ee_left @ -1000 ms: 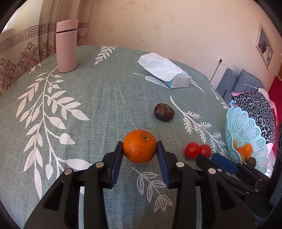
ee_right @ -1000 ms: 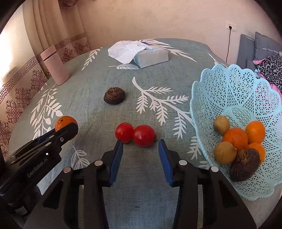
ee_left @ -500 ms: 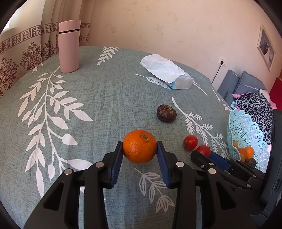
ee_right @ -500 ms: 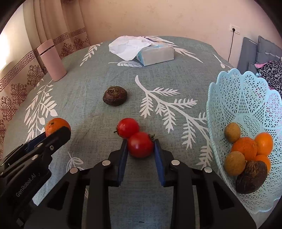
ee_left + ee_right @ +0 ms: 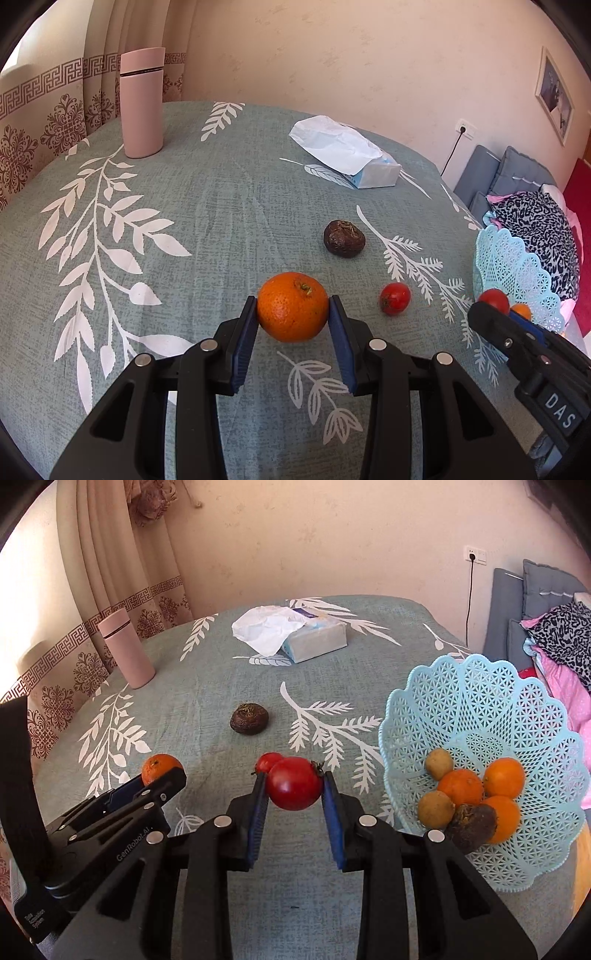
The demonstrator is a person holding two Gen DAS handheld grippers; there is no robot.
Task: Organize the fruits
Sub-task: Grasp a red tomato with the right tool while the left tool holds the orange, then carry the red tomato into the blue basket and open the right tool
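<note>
My left gripper (image 5: 292,314) clamps the orange (image 5: 292,306); my right gripper (image 5: 294,789) pinches a tomato (image 5: 294,788), seemingly lifted off the cloth (image 5: 221,686), left of the basket (image 5: 480,709).

Grey-green cloth with white leaf sprays on the desk (image 5: 221,221). Pale pink flask (image 5: 142,107). Orange mandarin (image 5: 292,306); red tomato (image 5: 294,788); second red tomato (image 5: 395,298); dark brown wrinkled fruit (image 5: 344,238). Light blue lattice basket (image 5: 480,709). White tissue on a pale blue tissue box (image 5: 317,640). Beige curtain (image 5: 110,554) with brown key-pattern border.
</note>
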